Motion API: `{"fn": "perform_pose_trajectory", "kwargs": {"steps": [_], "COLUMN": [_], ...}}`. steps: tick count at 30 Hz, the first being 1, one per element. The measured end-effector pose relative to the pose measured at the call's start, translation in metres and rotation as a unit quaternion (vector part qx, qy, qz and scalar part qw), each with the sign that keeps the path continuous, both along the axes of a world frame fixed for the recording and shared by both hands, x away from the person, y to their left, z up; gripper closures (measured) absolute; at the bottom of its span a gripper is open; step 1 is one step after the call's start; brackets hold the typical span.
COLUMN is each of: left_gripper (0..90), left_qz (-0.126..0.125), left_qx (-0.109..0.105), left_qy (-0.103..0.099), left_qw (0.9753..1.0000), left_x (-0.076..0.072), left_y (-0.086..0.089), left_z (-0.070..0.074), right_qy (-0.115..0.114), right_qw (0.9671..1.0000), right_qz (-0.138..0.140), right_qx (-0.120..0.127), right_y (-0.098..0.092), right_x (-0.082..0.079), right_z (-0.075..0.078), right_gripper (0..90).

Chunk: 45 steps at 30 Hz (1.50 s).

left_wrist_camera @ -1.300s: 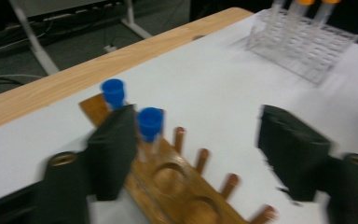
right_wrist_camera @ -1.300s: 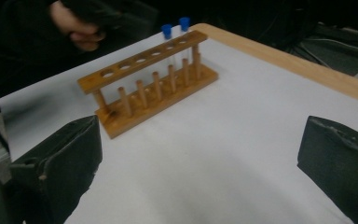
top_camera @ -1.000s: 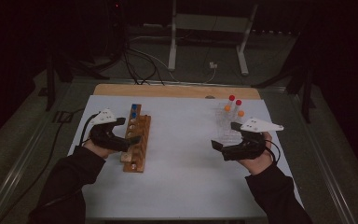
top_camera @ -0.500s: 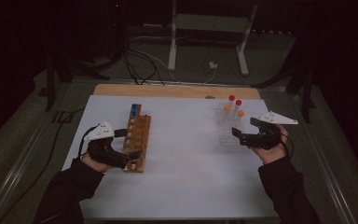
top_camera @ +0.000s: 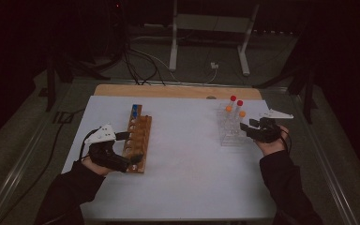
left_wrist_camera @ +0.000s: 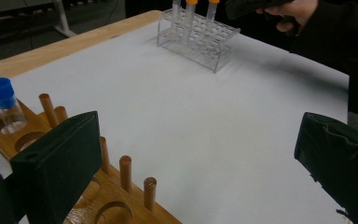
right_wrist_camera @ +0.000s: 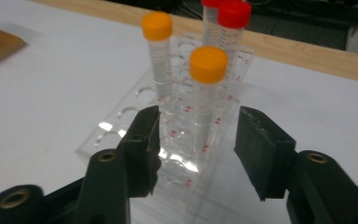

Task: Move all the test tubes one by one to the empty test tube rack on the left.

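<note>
Approach geometry: the right gripper (right_wrist_camera: pixel 196 140) stands with jaws spread apart and empty, aimed at the clear rack (right_wrist_camera: pixel 168 140) on the right side of the table (top_camera: pixel 187 154). The nearer orange-capped tube (right_wrist_camera: pixel 208 88) stands upright in that rack, directly ahead and centred between the jaws, its long axis vertical and crosswise to the line of approach. A second orange-capped tube (right_wrist_camera: pixel 157 51) stands farther back to the left; two red-capped tubes (right_wrist_camera: pixel 233 32) stand behind. The right hand is judged the nearer one. The left gripper (top_camera: pixel 130 146), also spread wide and empty, rests against the wooden rack (top_camera: pixel 138 136), well apart, where a blue-capped tube (left_wrist_camera: pixel 3 105) sits.
</note>
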<state>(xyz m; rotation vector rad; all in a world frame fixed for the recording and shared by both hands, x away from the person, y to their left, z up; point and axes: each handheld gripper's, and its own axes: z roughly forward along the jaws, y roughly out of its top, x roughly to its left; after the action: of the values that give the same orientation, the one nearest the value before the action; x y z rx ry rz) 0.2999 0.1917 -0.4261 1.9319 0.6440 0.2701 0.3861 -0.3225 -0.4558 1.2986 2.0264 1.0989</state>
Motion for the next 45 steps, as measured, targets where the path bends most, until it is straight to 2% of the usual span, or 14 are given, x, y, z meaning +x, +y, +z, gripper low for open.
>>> {"fn": "perform_pose_trajectory", "kwargs": {"steps": [7,14,21,27,34,45], "left_gripper": [1.7,1.7,1.7,1.7,1.7,1.7], "left_qz": [-0.003,0.002,0.004,0.0,-0.001,-0.008], "left_qx": [-0.002,-0.001,-0.002,-0.001,-0.003,-0.005], "left_qy": [0.002,0.001,0.003,0.006,0.003,0.005], "left_qw": [1.0,1.0,1.0,1.0,1.0,0.9999], "left_x": [0.0,0.001,0.002,0.002,0.001,0.001], "left_y": [0.0,0.002,0.002,0.002,0.002,-0.001], "left_z": [-0.001,-0.001,-0.002,-0.002,0.0,0.004], "right_qy": [0.008,0.012,0.014,0.008,-0.006,-0.039], "right_qw": [0.9999,0.9998,0.9996,0.9995,0.9995,0.9987], "right_qz": [-0.013,-0.013,-0.016,-0.022,-0.022,-0.009], "right_qx": [-0.006,-0.012,-0.016,-0.019,-0.023,-0.032], "right_y": [0.003,0.008,0.015,0.016,0.016,0.02], "right_x": [0.015,0.023,0.027,0.027,0.024,0.01], "right_z": [-0.006,-0.008,-0.01,-0.008,0.008,0.047], "right_gripper": [58.9,64.8,73.2,74.9,75.0,75.0]}}
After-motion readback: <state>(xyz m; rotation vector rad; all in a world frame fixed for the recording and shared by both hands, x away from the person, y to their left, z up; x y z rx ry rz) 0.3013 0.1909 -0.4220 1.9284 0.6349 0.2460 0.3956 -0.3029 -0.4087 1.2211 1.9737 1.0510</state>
